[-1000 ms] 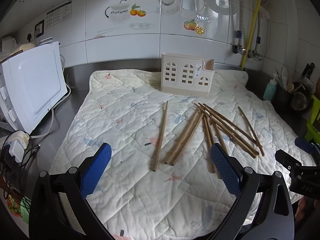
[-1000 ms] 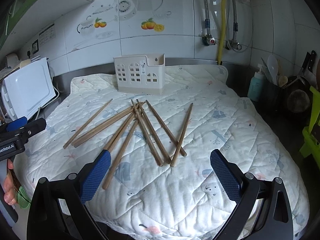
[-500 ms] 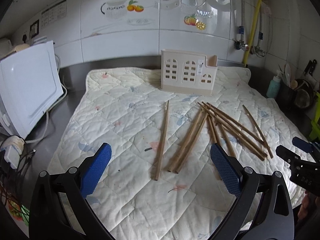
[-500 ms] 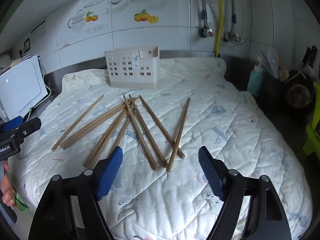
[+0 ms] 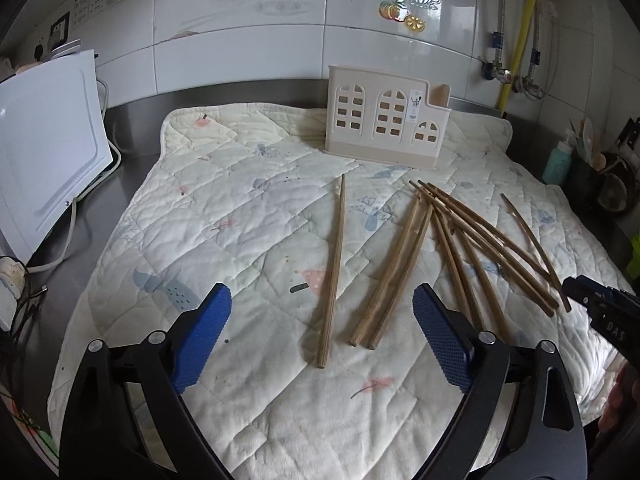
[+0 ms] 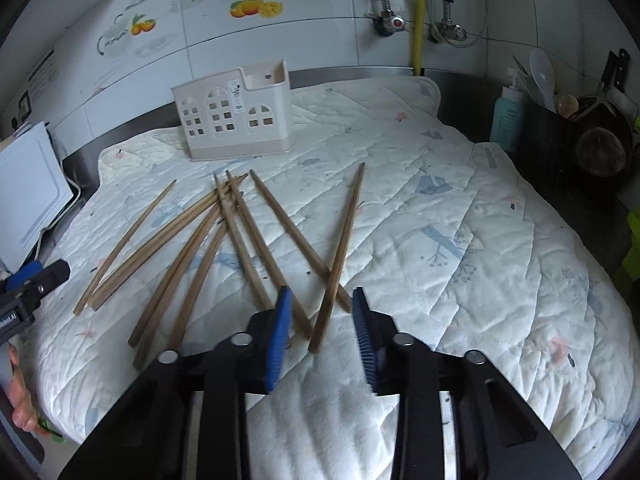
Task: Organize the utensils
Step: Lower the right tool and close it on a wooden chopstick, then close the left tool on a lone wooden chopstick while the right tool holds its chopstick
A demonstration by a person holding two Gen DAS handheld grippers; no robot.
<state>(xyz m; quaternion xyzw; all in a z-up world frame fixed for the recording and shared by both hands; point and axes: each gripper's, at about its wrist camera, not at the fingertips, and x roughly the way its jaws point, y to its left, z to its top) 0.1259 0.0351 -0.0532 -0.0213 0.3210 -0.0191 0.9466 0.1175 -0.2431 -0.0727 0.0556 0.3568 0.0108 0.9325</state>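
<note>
Several wooden chopsticks (image 5: 460,240) lie scattered on a quilted mat (image 5: 240,216). A cream utensil holder (image 5: 384,120) with window cut-outs stands at the mat's far edge. My left gripper (image 5: 322,332) hovers low over the mat, wide, its jaws closing a little. The near ends of a lone chopstick (image 5: 334,264) and a pair (image 5: 394,272) lie between its blue pads, untouched. My right gripper (image 6: 322,320) has its jaws closing around the near end of the rightmost chopstick (image 6: 340,248). A gap still shows on both sides of it. The holder (image 6: 232,120) stands beyond.
A white appliance (image 5: 44,152) and cables (image 5: 24,276) sit on the steel counter at the left. A teal bottle (image 6: 506,116) and a dark pot of utensils (image 6: 548,140) stand at the right. A yellow pipe (image 6: 418,12) runs up the tiled wall.
Both grippers have come forward and down toward the chopsticks. The right jaws have narrowed greatly around the rightmost chopstick's near end. The left jaws have narrowed slightly.
</note>
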